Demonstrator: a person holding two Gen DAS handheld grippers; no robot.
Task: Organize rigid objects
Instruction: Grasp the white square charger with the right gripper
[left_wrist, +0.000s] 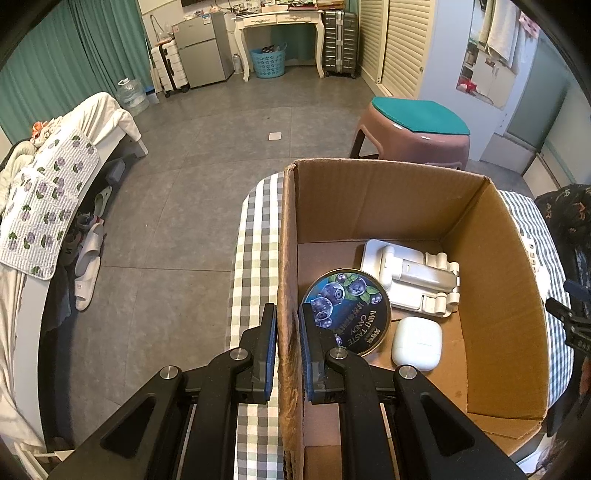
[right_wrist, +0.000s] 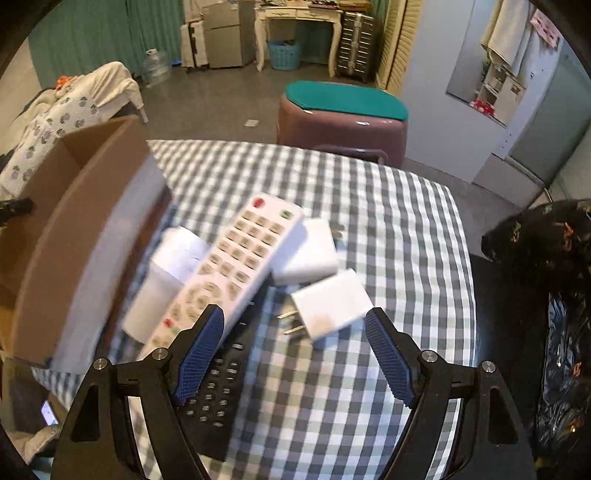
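Checked tablecloth (right_wrist: 388, 229) underlies all; left gripper (left_wrist: 287, 343) clamps the cardboard box (left_wrist: 509, 295) wall; right gripper (right_wrist: 295, 354) gapes, white remote (right_wrist: 236, 266) just ahead.

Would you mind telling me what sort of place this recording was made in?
Most likely a small lived-in bedroom or studio flat: a bed with slippers beneath, a small fridge by a dressing table, and suitcases.

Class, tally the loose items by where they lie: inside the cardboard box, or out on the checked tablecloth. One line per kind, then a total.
In the cardboard box:
Candy tin: 1
White folding stand: 1
White earbud case: 1
On the tablecloth:
White remote: 1
Black remote: 1
White plug adapters: 2
White blurred item: 1
Total: 8
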